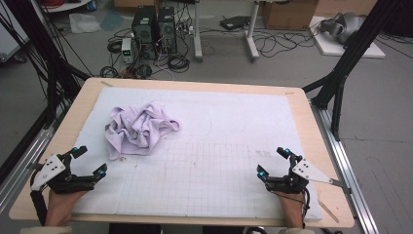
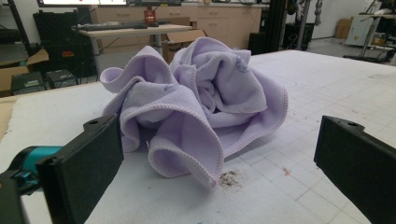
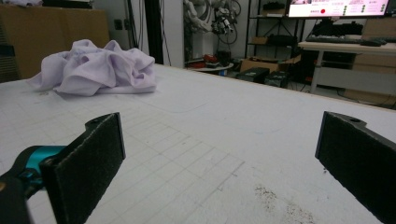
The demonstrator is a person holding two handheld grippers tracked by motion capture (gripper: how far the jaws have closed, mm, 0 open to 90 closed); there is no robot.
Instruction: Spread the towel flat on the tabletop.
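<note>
Crumpled lilac fleece cloth (image 1: 140,129) lies in heap on white gridded foam mat (image 1: 229,141), far-left part. Nothing done yet by my reckoning: no corner lifted, whole spread-or-fold job left. My left gripper (image 1: 90,159) sits near heap, jaws wide apart, empty. My right gripper (image 1: 274,161) well apart from it, jaws also wide, empty. Mat bare centre and right: plenty of room. Wooden table edge (image 1: 321,141) close beside right hand.

Grey floor (image 1: 380,112) strewn with cables (image 1: 146,58) and computers (image 1: 155,27).
</note>
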